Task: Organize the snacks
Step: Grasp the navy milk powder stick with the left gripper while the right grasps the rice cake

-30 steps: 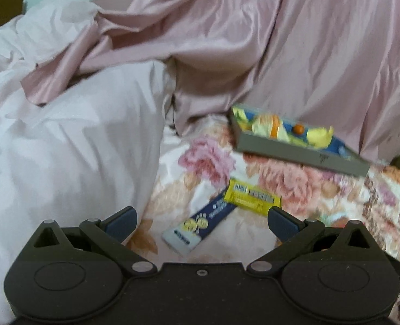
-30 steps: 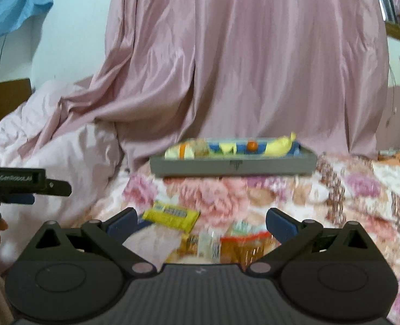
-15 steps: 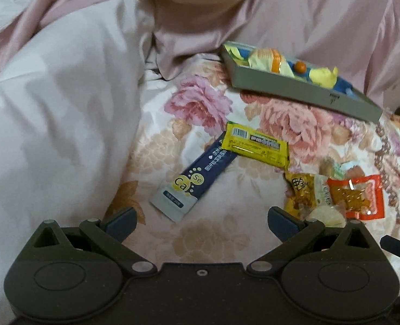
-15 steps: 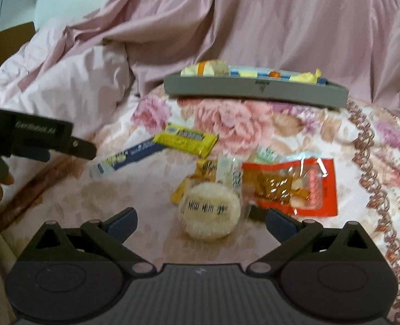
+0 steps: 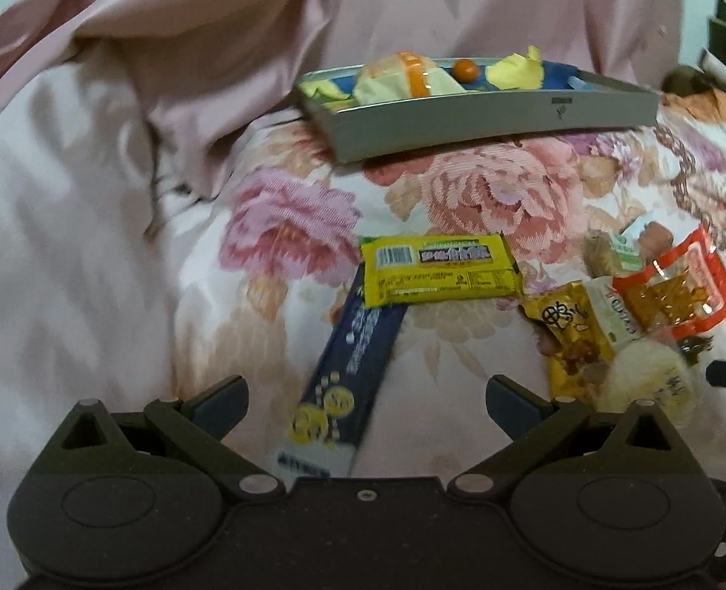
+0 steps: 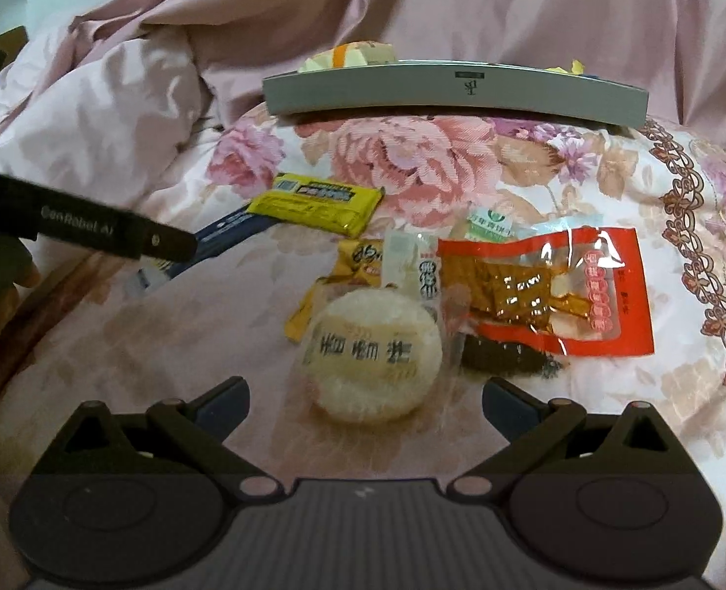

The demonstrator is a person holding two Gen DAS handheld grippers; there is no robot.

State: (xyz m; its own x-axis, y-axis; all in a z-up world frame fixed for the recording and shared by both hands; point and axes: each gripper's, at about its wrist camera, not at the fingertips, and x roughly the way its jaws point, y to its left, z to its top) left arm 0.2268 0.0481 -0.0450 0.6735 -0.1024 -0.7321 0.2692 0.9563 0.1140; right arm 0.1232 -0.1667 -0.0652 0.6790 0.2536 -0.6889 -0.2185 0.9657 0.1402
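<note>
Loose snacks lie scattered on a floral bedspread (image 6: 584, 187), in front of a grey tray (image 5: 486, 120) that sits further back against pink drapery (image 5: 412, 10). A yellow wrapper (image 5: 439, 270) with a barcode lies flat, its left end overlapping the top of a long dark blue stick packet (image 5: 348, 368) printed with yellow smiley faces. To the right is a cluster: a gold packet (image 5: 569, 334), a red-edged clear pouch (image 6: 550, 290) showing brown pieces inside, a small green-and-white sachet (image 6: 491, 223), and a round pale rice cake (image 6: 373, 354) in clear wrap with dark characters across it, overlapping the gold packet's lower end. The tray already holds several yellow wrapped pieces, one with an orange band (image 5: 412, 73), and a small orange ball (image 5: 464, 68). The left tool (image 5: 365, 400) hovers low with its jaws spread wide, empty, straddling the lower end of the blue packet; the right tool (image 6: 365, 400) is likewise wide open and empty, just short of the rice cake. In the right wrist view the left tool's black body crosses the blue packet and hides much of it; a dark item under the red pouch is too shadowed to identify. A rumpled pale pink duvet (image 5: 68, 246) bulges at the left, and the tray's contents are mostly hidden behind its wall from the right wrist view.
</note>
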